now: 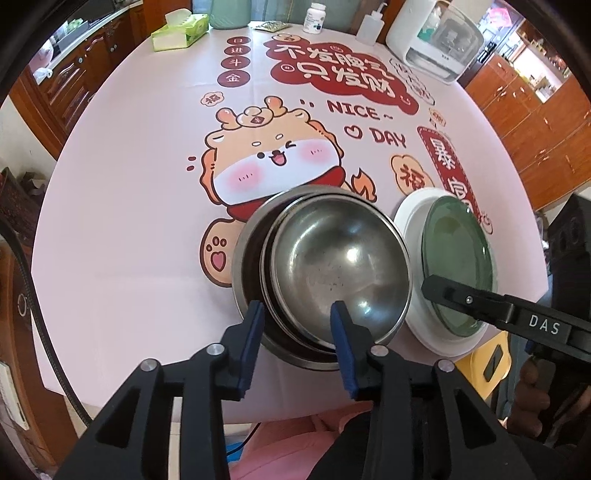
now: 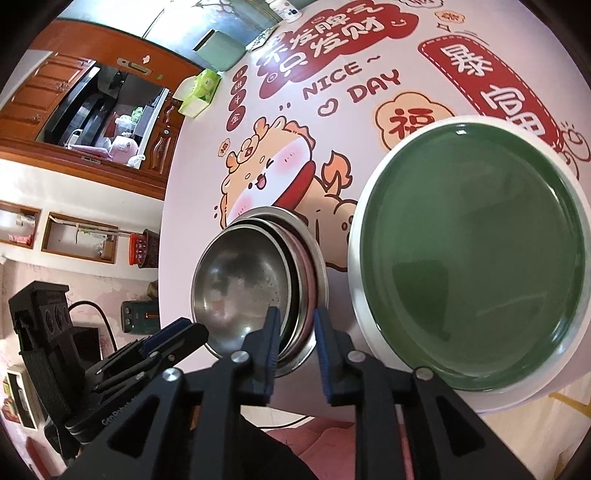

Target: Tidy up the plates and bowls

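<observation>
Tablecloth [image 1: 122, 221] pale pink, printed with orange-and-cream cartoon dragon, dark red banners carrying white characters, dark red "NICE DAY" lettering. Nested bowls [image 1: 332, 273] plain silver steel, scuffed inside. Top plate [image 2: 472, 254] dark glossy green; plate beneath [image 2: 355, 280] white. Left gripper [image 1: 297, 312] black, finger pads [image 1: 255, 317] blue. Right gripper [image 2: 295, 317] likewise black with blue pads. Tissue box [image 1: 179, 31] light green. Cabinets [image 1: 532, 122] reddish-brown wood.
</observation>
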{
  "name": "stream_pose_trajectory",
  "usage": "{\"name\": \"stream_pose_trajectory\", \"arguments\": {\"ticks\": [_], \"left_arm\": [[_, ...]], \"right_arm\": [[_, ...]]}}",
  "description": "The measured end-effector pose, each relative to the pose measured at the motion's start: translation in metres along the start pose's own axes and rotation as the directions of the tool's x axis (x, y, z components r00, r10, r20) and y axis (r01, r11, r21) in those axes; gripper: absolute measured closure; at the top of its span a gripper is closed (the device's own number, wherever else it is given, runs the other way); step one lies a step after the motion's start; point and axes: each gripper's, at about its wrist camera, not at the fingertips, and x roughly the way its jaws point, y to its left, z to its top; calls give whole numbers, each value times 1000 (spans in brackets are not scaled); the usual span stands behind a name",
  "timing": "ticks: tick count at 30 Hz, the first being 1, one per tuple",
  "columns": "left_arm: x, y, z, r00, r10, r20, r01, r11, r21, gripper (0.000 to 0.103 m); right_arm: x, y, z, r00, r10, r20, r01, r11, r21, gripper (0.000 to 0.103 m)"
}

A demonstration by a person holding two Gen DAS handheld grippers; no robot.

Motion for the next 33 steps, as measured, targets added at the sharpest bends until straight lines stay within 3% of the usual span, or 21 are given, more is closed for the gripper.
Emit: {"name": "stream_pose_trajectory", "arguments": {"ticks": [3, 14, 25, 33], "left_arm": [[-1, 5, 2, 1000, -11, 12, 11, 1000, -19, 56], [13, 23, 8, 1000, -15, -2, 14, 994, -107, 39], [37, 41, 8, 997, -30, -76, 16, 982, -187, 39], [53, 41, 11, 991, -37, -126, 12, 980, -197, 39]], "right_arm": [[2, -5, 1, 1000, 18, -15, -17, 999, 28, 65], [19, -25, 5, 990, 96, -100, -81, 985, 151, 53], [37, -35, 9, 976, 151, -159, -113, 967, 228, 52], [44, -40, 12, 967, 185, -175, -136, 956, 261, 52]]}}
